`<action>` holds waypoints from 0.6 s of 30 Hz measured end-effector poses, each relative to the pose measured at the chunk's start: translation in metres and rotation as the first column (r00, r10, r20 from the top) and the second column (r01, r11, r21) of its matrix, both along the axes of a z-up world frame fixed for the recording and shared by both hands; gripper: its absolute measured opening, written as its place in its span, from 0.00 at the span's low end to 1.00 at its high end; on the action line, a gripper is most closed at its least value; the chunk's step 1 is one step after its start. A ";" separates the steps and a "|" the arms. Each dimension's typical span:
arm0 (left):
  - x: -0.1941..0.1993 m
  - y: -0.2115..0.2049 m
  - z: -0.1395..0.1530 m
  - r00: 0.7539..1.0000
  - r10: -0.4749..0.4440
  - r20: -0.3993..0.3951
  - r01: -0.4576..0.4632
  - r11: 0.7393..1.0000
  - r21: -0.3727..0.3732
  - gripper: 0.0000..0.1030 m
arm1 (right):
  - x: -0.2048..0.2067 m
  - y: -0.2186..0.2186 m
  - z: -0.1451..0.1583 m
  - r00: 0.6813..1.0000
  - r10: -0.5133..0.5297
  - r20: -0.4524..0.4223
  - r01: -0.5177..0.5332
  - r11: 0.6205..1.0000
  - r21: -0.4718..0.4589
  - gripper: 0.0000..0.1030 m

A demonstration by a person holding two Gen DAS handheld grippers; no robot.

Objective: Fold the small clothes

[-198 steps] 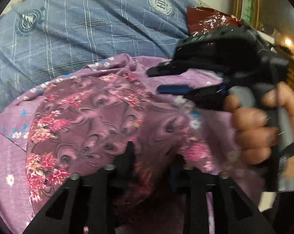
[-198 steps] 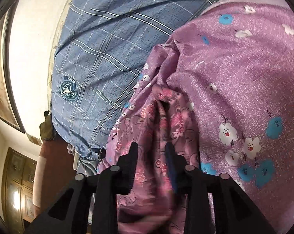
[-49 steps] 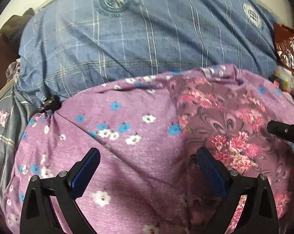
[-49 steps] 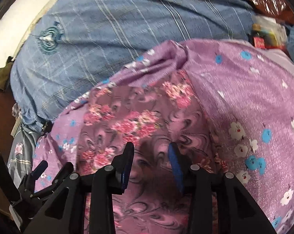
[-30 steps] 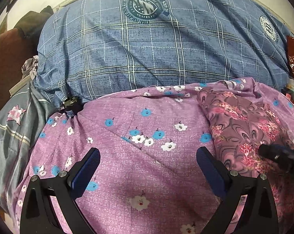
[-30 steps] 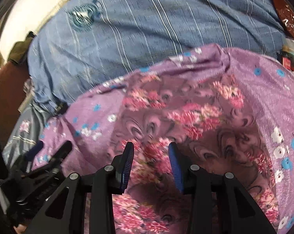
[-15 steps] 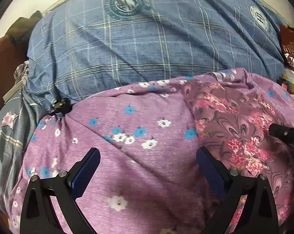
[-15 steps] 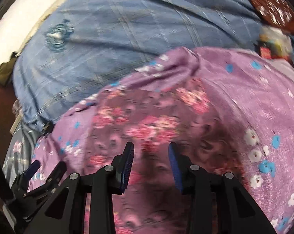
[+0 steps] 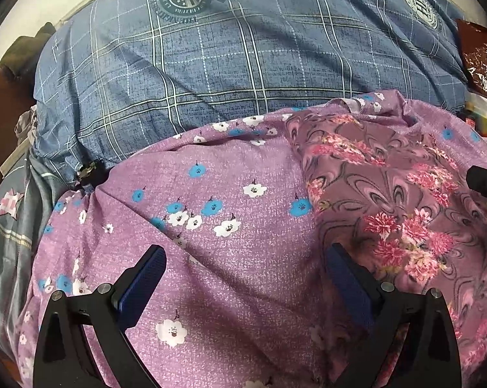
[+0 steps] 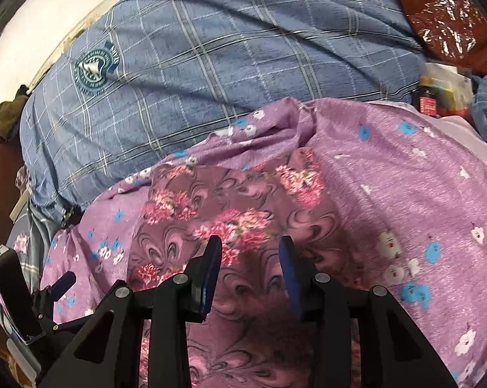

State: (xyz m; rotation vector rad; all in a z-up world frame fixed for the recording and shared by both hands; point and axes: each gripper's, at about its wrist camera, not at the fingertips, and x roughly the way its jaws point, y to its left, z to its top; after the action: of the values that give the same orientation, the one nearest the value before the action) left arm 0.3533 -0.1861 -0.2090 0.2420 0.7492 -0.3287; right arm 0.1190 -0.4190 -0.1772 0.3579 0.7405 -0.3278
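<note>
- Left gripper point(image 9: 245, 278): spread wide, empty, beside floral garment point(image 9: 388, 200), likely ready for its edge.
- Right gripper point(image 10: 248, 258): partly parted, gripping nothing, above floral garment, probably flattening.

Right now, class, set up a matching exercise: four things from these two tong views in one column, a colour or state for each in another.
Things:
1. left tongs
2. floral garment
3. checked cover
4. crinkly packet

Colour or state:
A. blue with pale lines and round badges
B. dark red, shiny
C. open wide over the purple sheet
D. mauve with pink flowers and swirls

Pairs: 1-C, 2-D, 3-A, 4-B
</note>
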 end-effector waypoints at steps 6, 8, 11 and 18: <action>-0.005 0.005 0.008 1.000 0.003 0.015 -0.002 1.000 -0.026 0.96 | -0.001 -0.005 -0.005 1.000 -0.010 -0.025 0.010 1.000 -0.003 0.38; -0.007 0.007 0.010 1.000 0.005 0.018 -0.004 0.999 -0.039 0.96 | 0.000 -0.006 -0.009 0.999 -0.013 -0.046 0.013 1.000 0.001 0.38; -0.009 0.005 0.008 1.000 -0.003 0.017 0.003 0.999 -0.034 0.96 | 0.005 -0.009 -0.022 0.994 -0.024 -0.108 0.027 0.999 0.019 0.38; -0.004 -0.004 0.000 1.000 -0.020 -0.005 0.020 1.000 0.011 0.96 | 0.001 -0.011 -0.021 0.994 -0.024 -0.105 0.027 0.999 0.024 0.38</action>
State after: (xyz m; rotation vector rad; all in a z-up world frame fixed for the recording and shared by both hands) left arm 0.3498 -0.1898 -0.2093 0.2598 0.7544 -0.3444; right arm 0.1204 -0.4298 -0.1984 0.3762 0.8443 -0.3641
